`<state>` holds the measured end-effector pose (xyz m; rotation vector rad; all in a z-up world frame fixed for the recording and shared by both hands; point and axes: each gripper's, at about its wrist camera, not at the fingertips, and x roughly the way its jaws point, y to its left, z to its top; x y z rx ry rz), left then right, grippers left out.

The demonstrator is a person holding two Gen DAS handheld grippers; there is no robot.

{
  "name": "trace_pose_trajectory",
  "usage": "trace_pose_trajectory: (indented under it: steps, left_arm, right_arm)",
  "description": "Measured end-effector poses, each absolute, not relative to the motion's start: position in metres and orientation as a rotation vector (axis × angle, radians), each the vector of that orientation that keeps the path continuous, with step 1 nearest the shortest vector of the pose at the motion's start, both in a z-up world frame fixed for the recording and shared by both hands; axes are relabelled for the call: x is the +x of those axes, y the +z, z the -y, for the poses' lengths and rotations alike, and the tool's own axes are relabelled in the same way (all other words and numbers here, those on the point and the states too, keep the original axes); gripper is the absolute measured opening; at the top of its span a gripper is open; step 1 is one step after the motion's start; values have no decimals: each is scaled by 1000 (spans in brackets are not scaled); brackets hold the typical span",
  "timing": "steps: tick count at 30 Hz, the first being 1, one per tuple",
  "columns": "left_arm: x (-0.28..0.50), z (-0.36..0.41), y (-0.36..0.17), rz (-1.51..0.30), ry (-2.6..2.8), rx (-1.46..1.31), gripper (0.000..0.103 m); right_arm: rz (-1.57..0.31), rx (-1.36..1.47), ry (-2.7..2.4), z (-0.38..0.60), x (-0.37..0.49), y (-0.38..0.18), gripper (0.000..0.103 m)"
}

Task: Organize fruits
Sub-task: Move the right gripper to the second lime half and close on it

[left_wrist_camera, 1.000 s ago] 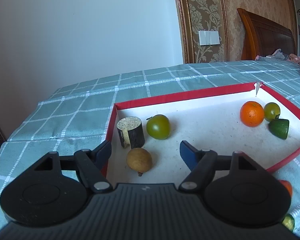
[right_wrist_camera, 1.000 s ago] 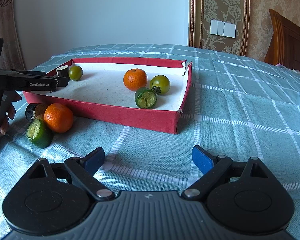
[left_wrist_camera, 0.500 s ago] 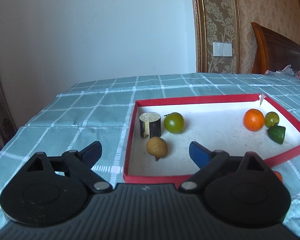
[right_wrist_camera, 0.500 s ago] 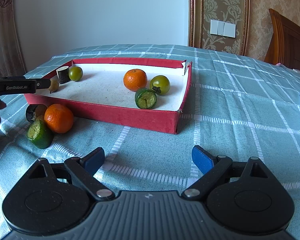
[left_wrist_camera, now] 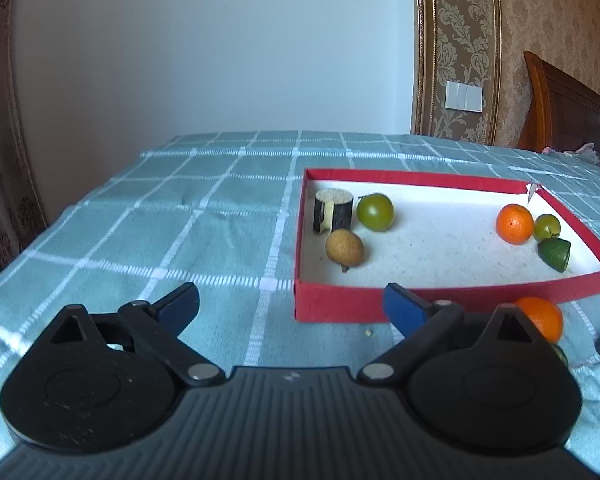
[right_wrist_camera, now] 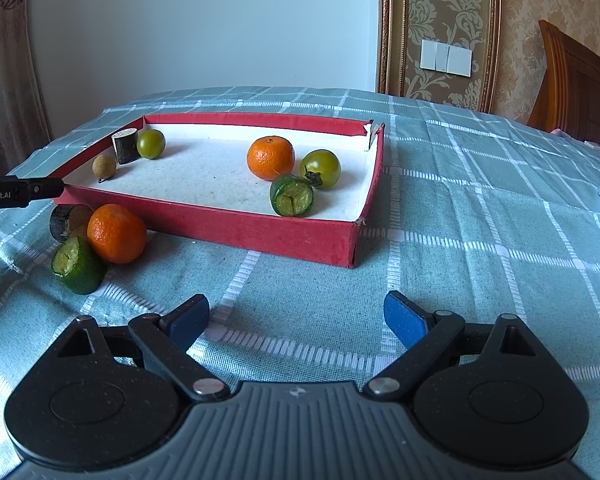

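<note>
We look down both grippers at a red-walled tray (right_wrist_camera: 260,236) with a white floor, set on a green checked tablecloth (right_wrist_camera: 480,240). In the right-wrist view the right gripper (right_wrist_camera: 296,318) hangs low at the bottom of the frame, its blue-padded jaws spread wide over bare cloth with nothing between them. In the left-wrist view the left gripper (left_wrist_camera: 290,304) fills the bottom of the frame; its jaws are opening, empty, just short of the tray's near wall.

Inside the tray, at its left end, a dark sugarcane stub (left_wrist_camera: 333,211) stands upright, just beside a green tomato (left_wrist_camera: 375,212), with a brown longan (left_wrist_camera: 344,248) in front of them. At the right end an orange mandarin (right_wrist_camera: 271,158) sits against a second green tomato (right_wrist_camera: 320,168), and a cut green citrus piece (right_wrist_camera: 291,195) lies just in front of both.

Outside the tray, at the middle left of the right-wrist frame, a second mandarin (right_wrist_camera: 116,233), another cut green piece (right_wrist_camera: 77,260) and a dark stub (right_wrist_camera: 68,218) cluster together on the cloth against the near wall.
</note>
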<state>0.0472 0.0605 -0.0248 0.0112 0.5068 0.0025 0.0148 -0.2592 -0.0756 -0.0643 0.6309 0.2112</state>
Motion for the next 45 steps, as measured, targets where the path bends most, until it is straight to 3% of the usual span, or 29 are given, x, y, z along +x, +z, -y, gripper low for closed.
trace_pose_trajectory:
  steps: [5,10,19,20,23,26,30,34,38,45]
  left_arm:
    - [51,-77,-28,-550,-14,-87,103]
    - [59,-83,-32,-601,-11,-127,103]
    - [60,-82,-33,-621,-14,-128,103]
    - [60,-81,-34,-623,-13,-123,103]
    - [60,-79,-34,-628,-8,-109,103]
    - [60,-79,-34,-629,-7,-108,103]
    - [61,-79,-34,-630,-7,-106,103]
    - [61,-79,-34,-632,-5,-102,103]
    - [63,-78,-34,-636,-1,-91,103]
    - [63,-77,-34,-637,-1,-89,103]
  right_arm:
    - [-613,-50,198,261,12,-74,95]
    - [-577,137,271,264,4,-70,95]
    - [-494,29,337,216,-13,-49,95]
    - [-494,21,347,210,-16,-50,93]
    - [-506,-40,373,187,-21,-55,72]
    - [-535,-77,414,168,-18,-62,65]
    - [-560,-92,439,153,-10,-68,44]
    - [-558,-91,438,149,-7,-68,42]
    - [-556,-74,440,150,-6,-68,31]
    - [-529,-92,425,152,-16,-67,31]
